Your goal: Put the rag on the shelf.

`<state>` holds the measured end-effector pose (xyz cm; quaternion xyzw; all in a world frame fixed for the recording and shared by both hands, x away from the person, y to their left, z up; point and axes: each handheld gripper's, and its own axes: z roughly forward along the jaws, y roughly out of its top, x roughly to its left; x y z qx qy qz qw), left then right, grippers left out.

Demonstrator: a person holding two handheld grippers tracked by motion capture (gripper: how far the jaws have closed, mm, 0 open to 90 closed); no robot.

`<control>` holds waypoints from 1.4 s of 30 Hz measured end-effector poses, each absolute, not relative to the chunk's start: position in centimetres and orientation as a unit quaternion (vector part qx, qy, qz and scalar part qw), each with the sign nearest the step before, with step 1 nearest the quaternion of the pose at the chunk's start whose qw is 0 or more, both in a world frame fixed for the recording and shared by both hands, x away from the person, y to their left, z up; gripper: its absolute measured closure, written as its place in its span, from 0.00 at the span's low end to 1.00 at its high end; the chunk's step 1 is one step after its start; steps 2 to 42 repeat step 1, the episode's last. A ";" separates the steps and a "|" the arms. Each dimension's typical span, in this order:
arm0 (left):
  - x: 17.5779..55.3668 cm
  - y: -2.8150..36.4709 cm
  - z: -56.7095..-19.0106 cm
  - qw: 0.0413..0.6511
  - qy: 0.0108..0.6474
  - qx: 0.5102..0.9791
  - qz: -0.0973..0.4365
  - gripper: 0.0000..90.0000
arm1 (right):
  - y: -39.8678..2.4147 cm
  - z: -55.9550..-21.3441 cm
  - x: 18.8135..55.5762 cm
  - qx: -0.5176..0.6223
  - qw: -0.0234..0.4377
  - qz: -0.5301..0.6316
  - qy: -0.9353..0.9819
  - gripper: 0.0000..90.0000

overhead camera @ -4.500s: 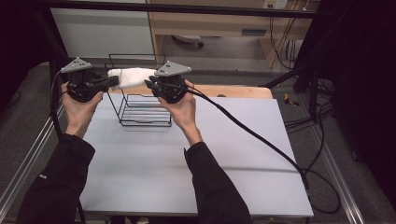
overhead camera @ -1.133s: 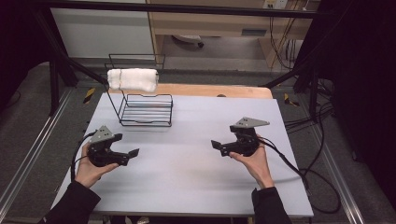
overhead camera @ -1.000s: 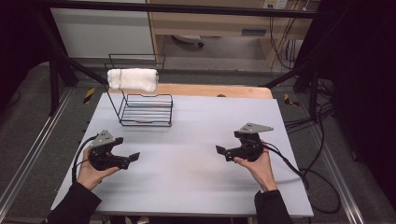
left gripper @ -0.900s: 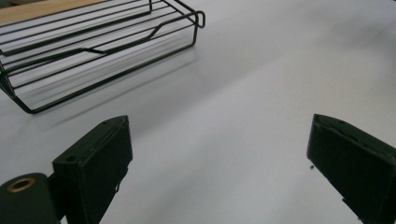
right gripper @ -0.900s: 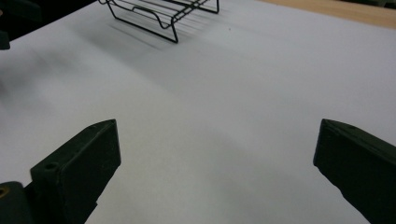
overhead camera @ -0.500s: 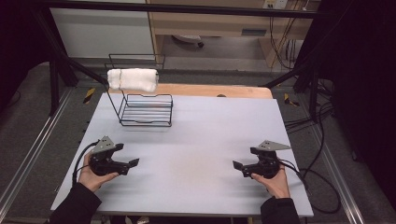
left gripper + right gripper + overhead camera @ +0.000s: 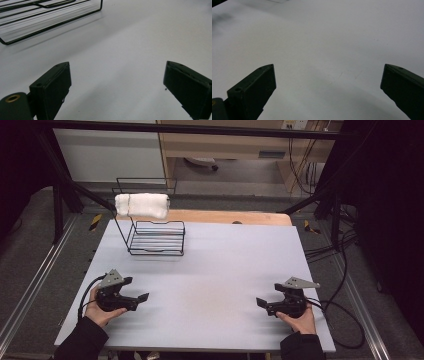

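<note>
Grippers rest low over the tabletop (image 7: 215,270), one near each front corner, well apart from each other. The left gripper (image 7: 136,290) sits in the person's left hand (image 7: 100,312), whose dark sleeve enters from the bottom edge; its jaws point toward the middle of the tabletop and stand wide apart, with nothing between them. In the left gripper view, bare white surface lies between the two black jaws, and the lower wires of the wire rack (image 7: 37,17) show beyond them. The right gripper (image 7: 261,303) is held by the right hand (image 7: 300,320), jaws turned toward the middle of the tabletop, also spread wide and empty; the right gripper view shows plain tabletop between them. A cable (image 7: 340,320) trails from it off the right edge of the tabletop.

The wire rack (image 7: 155,237) stands at the far left of the tabletop, well away from both grippers. A rolled white towel (image 7: 142,205) lies across the rack's top rail.
</note>
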<state>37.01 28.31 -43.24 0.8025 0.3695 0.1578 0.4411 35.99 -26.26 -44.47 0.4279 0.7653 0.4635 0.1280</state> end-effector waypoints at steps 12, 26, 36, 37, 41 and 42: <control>37.0 28.3 -43.2 0.442 0.370 0.802 0.158 0.09 | -26.3 -44.5 36.0 0.427 0.128 0.463 0.766 0.01; 37.0 28.3 -43.2 0.442 0.370 0.802 0.158 0.09 | -26.3 -44.5 36.0 0.427 0.128 0.463 0.766 0.01; 37.0 28.3 -43.2 0.442 0.370 0.802 0.158 0.09 | -26.3 -44.5 36.0 0.427 0.128 0.463 0.766 0.01; 37.0 28.3 -43.2 0.442 0.370 0.802 0.158 0.09 | -26.3 -44.5 36.0 0.427 0.128 0.463 0.766 0.01; 37.0 28.3 -43.2 0.442 0.370 0.802 0.158 0.09 | -26.3 -44.5 36.0 0.427 0.128 0.463 0.766 0.01; 37.0 28.3 -43.2 0.442 0.370 0.802 0.158 0.09 | -26.3 -44.5 36.0 0.427 0.128 0.463 0.766 0.01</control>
